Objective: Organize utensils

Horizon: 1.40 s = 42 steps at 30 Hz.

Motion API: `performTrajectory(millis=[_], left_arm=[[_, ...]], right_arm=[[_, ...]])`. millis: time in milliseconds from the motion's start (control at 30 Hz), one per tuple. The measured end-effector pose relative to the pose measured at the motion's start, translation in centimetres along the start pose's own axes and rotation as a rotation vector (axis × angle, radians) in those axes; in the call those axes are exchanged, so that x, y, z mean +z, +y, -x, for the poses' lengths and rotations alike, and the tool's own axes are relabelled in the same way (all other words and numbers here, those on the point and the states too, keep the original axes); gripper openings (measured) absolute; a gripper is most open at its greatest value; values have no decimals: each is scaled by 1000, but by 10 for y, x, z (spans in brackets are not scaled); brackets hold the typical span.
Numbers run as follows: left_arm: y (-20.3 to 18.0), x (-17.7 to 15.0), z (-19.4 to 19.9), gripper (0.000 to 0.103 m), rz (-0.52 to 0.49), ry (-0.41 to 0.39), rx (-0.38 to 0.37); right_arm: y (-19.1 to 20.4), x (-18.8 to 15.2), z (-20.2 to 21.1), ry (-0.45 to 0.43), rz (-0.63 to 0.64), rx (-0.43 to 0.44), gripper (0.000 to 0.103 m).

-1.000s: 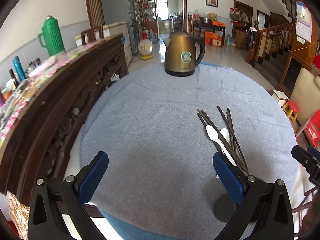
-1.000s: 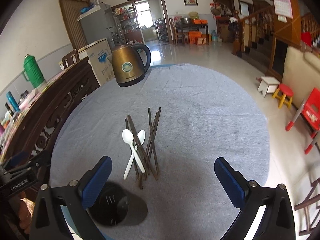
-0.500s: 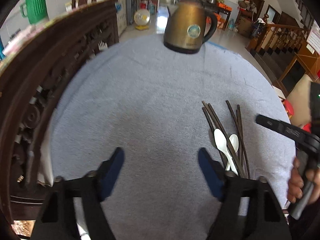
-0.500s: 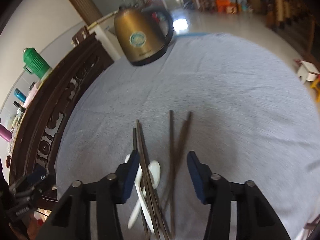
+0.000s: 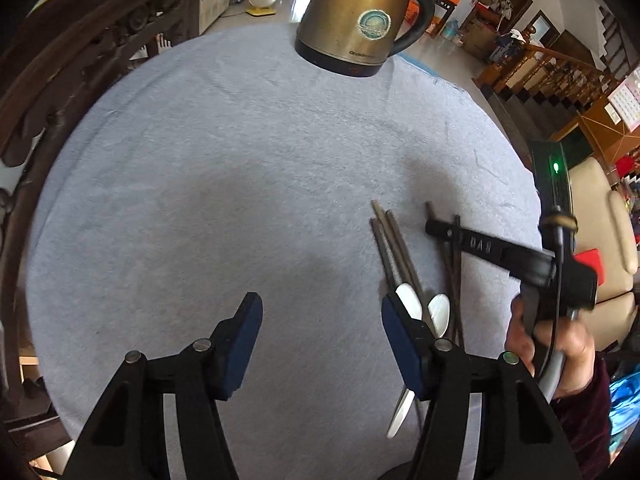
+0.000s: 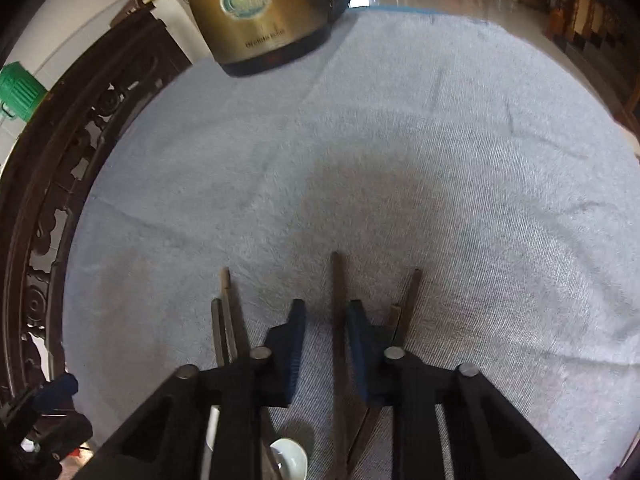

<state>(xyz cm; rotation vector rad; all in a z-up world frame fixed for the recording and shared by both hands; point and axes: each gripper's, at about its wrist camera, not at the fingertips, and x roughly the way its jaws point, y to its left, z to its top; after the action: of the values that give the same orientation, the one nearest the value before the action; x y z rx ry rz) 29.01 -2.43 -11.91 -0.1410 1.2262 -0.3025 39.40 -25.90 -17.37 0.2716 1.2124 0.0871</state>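
Observation:
Several dark chopsticks [image 5: 394,248] and two white spoons [image 5: 410,294] lie in a loose pile on the grey cloth. My left gripper [image 5: 322,308] is open and empty, low over the cloth just left of the pile. My right gripper [image 6: 326,312] is low over the pile, its jaws narrowed around one dark chopstick [image 6: 338,288] with a gap still showing on the left side. Other chopsticks [image 6: 226,312] lie left of it and more [image 6: 408,300] to its right. A spoon bowl [image 6: 290,458] shows beneath the gripper. The right gripper's body also shows in the left wrist view [image 5: 472,244].
A brass electric kettle [image 5: 360,16] stands at the far edge of the round table's grey cloth [image 5: 200,160]. A carved dark wooden cabinet [image 5: 60,60] runs along the left. A green thermos [image 6: 18,92] stands on it. A beige chair [image 5: 600,240] is at the right.
Both grippers have dropped toward the table and moved forward. The right gripper's jaws have narrowed from wide open to close around one chopstick. The left jaws have also narrowed somewhat.

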Motion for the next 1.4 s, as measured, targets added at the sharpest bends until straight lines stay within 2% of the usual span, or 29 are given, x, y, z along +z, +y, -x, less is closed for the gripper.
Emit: performTrajectory(millis=[67,133,300,433,567,733,800,867,900,1000,1133,1400], left_arm=[[-5,10,-8,61,10,8,-12],[-11,18,-17,52,21,27,-23],[-37,41,-45,52,35,71,-33],[-64,53,-69,52,21,102,-8],[-76,57,-97,52,16,158,66],[-82,57,-117,50,30,193,99],[-87,59,-119,38,14,184,120],[-88,61,-120,17,9,181,140],[-87,62,-121,12,12,181,140],[-85,63,-117,11,12,172,116],[-82,62,-96,11,5,119,59],[-81,47,-24,11,-55,-1,-35]], right_arm=[[-5,-2,0,-6,-11,24,7],[-11,-4,2,-25,-13,37,7],[-34,-18,32,-116,-68,147,7],[-53,-26,57,-176,-95,170,7],[-76,-46,85,-229,-133,201,7],[-94,-65,105,-240,-151,217,7],[-97,-68,107,-242,-154,227,7],[-100,-74,108,-246,-160,235,7],[-101,-76,108,-245,-162,242,7],[-102,-84,112,-254,-161,248,7],[-101,-93,121,-271,-160,251,7],[-91,-114,150,-330,-164,273,7]])
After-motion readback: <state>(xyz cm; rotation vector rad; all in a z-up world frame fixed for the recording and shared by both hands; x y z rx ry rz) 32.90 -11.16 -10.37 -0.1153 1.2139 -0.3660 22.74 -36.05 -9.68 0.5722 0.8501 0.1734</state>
